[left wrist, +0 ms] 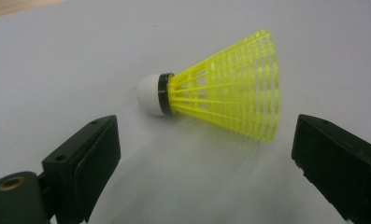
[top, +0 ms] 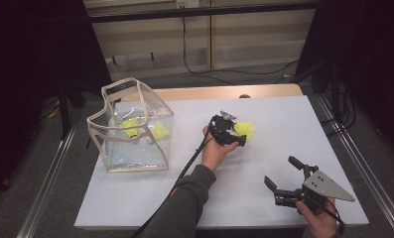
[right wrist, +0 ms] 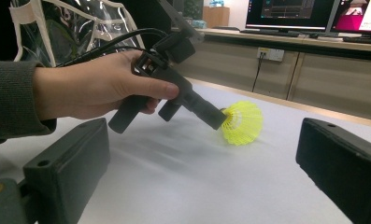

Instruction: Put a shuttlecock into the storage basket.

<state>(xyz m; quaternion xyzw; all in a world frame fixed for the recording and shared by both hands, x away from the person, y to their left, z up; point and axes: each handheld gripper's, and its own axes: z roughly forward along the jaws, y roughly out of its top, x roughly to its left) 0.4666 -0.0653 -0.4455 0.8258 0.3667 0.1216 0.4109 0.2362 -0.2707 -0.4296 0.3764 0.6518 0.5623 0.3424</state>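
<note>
Shuttlecock [left wrist: 225, 95] lies on its side on the surface [left wrist: 57, 60], just ahead of the left gripper [left wrist: 206, 154], jaws spread. Long axis crosswise, cork left, skirt right. Right gripper [top: 283, 174] spread, well apart.

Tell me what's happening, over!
Left gripper open, fingers either side of shuttlecock lying on table. Right gripper open, idle. Path to bag clear.

Shuttlecock [left wrist: 230, 93]: yellow plastic mesh skirt, smooth white cap. Bag [top: 135, 131]: glossy clear plastic. Table [top: 264, 168]: matt white.
</note>
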